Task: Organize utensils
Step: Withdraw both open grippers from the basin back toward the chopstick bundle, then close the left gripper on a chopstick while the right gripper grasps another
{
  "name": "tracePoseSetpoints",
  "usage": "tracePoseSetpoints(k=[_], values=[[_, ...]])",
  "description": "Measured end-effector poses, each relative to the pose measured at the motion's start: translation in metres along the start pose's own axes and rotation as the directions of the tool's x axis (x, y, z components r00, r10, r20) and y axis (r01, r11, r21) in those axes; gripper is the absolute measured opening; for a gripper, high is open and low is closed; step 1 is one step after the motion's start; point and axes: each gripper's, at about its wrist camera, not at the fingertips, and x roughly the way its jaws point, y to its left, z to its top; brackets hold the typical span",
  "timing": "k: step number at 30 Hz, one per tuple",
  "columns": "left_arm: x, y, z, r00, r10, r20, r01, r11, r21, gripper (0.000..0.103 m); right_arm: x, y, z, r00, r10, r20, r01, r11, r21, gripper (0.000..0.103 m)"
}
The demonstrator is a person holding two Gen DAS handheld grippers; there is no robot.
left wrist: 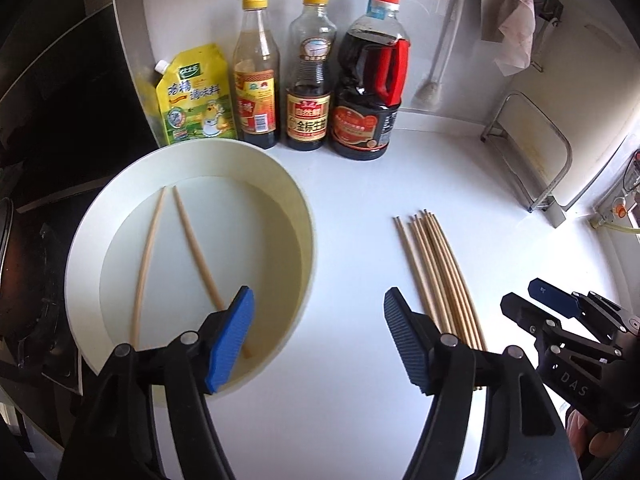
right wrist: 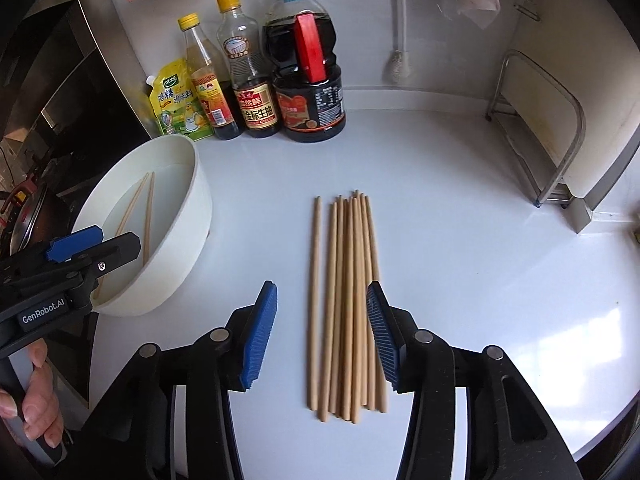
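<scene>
L gripper spread, empty, over bowl rim; R gripper spread above chopstick bundle, not touching

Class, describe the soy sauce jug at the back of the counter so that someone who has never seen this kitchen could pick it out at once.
Start at the white counter and look to the back wall, where a row of four condiment containers stands behind the white basin. The jug is at the right end of that row. Alone among them it is wide, has a red cap and a red handle; its neighbours are slim yellow-capped bottles and a yellow pouch.
</scene>
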Motion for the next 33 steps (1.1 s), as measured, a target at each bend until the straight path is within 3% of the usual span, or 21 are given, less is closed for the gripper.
tracePoseSetpoints(k=[8, 14, 33], values=[[0.012, -0.049, -0.001, 1.0, -0.009, -0.013, 0.01, 0.999, 0.047, 0.073, -0.003, -0.043, -0.012, 1.0, -0.028, 0.001, 0.028, 1.0, 0.015, 0.051], [0.027, -0.07, -0.014, 0.998, -0.005, -0.059, 0.008, 0.999, 0.049, 0.075, 0.015, -0.066, -0.024, 0.997, -0.035, -0.061, 0.035, 0.999, -0.003, 0.052], [0.072, -0.069, -0.039, 0.993, 0.071, -0.092, -0.075, 0.997, -0.035, 0.081, 0.079, -0.076, -0.025, 0.996, -0.017, -0.09, 0.014, 0.999, -0.036, 0.052]])
